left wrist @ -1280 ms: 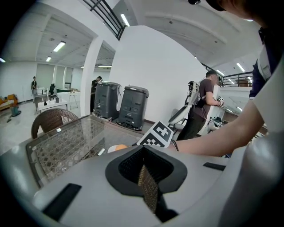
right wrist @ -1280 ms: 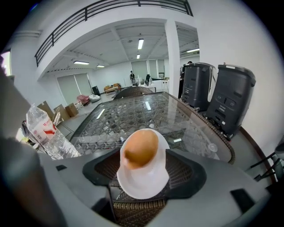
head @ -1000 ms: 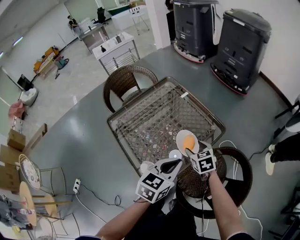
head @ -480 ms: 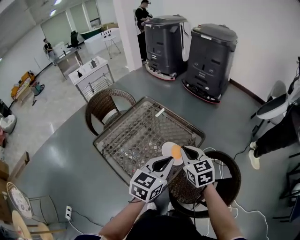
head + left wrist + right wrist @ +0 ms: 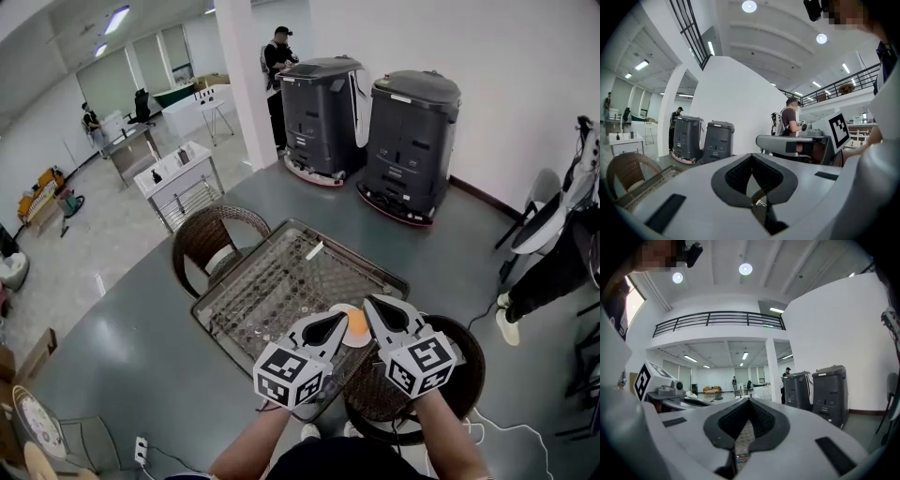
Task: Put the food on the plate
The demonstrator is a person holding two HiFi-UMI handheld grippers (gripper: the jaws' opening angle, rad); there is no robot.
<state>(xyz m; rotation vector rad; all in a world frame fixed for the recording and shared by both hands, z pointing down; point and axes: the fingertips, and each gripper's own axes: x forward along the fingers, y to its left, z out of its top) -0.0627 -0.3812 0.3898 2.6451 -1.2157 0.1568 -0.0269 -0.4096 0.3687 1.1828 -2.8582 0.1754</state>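
The food (image 5: 357, 323), a small round orange piece, lies on a pale, smooth round plate (image 5: 354, 341) at the near right edge of the table (image 5: 272, 281), just right of the frame's centre in the head view. So the task looks done, or nearly so. The left gripper (image 5: 344, 318) ends just left of the food and the right gripper (image 5: 369, 302) just above and right of it, so the plate shows between the two tips, about equally close to both. The food is round, with no long axis to line up with. Both gripper views look level across the room and show no plate, so it likely lies below the jaws. Both pairs of jaws are clenched on nothing. The tabletop is woven mesh, apparently under glass.
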